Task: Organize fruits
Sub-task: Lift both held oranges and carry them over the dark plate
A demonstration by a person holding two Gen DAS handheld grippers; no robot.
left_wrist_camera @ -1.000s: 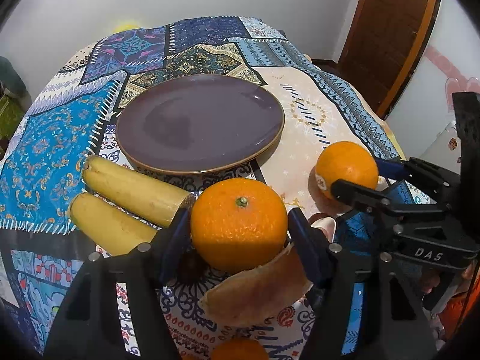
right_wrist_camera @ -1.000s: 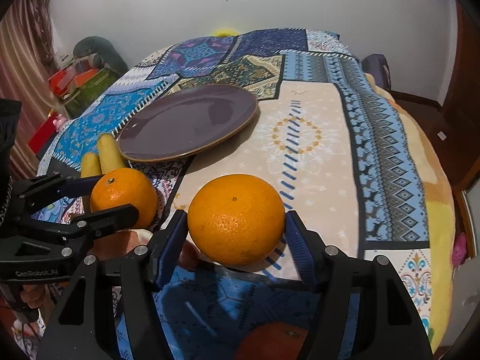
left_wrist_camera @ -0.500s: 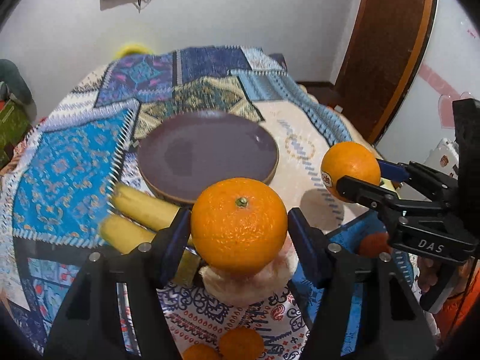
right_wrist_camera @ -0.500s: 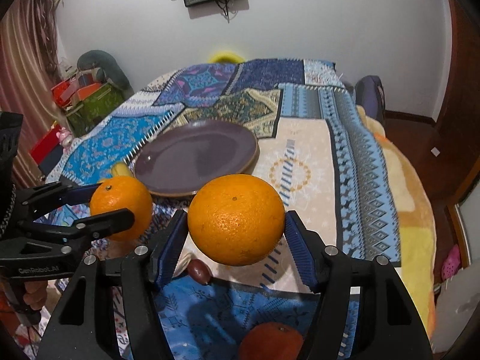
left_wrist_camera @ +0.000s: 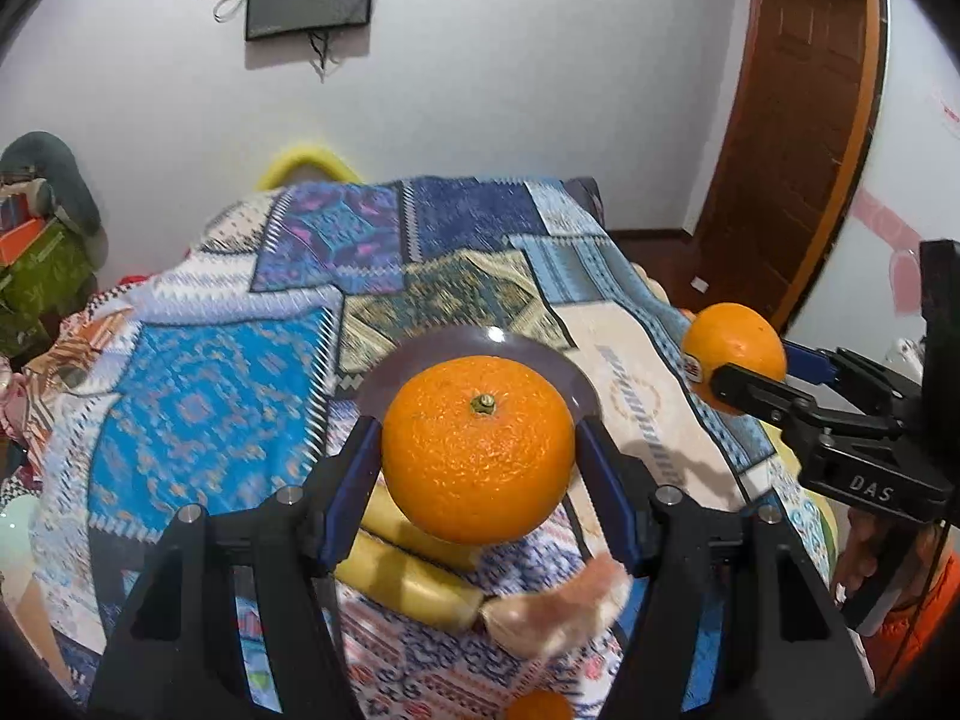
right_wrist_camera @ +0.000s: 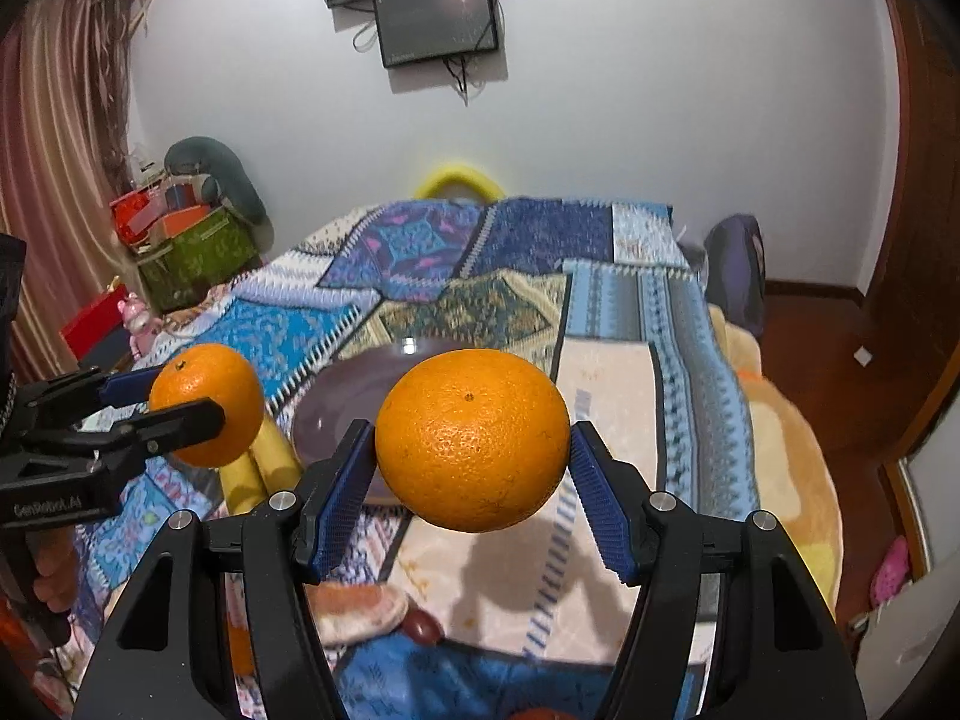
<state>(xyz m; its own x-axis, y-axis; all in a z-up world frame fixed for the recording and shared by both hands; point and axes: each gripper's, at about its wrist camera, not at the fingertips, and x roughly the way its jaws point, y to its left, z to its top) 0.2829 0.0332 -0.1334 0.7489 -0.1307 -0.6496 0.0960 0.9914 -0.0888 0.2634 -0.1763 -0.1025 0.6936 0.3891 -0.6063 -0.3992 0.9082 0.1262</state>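
Currently, left tongs (left_wrist_camera: pixel 478 450) and right tongs (right_wrist_camera: pixel 472 450) each grip an orange aloft. Next move likely: lower both onto the plate (left_wrist_camera: pixel 570 381) ahead.

We saw two black plastic grippers. The left gripper (left_wrist_camera: pixel 478 450) had angular, strutted arms, each with a round silver screw head, and ribbed blue pads (left_wrist_camera: pixel 351 489) lining its fingers. The right gripper (right_wrist_camera: pixel 472 468) was built the same way, with blue ridged pads (right_wrist_camera: pixel 336 501) and silver screws on matte black arms. In the left view the right gripper's side carried white letters, "DAS"; in the right view the left gripper's side bore a pale mark, seemingly "GenRobot.AI". Bare fingers of the right hand (left_wrist_camera: pixel 855 552) wrapped a black handle beside an orange sleeve (left_wrist_camera: pixel 918 618).
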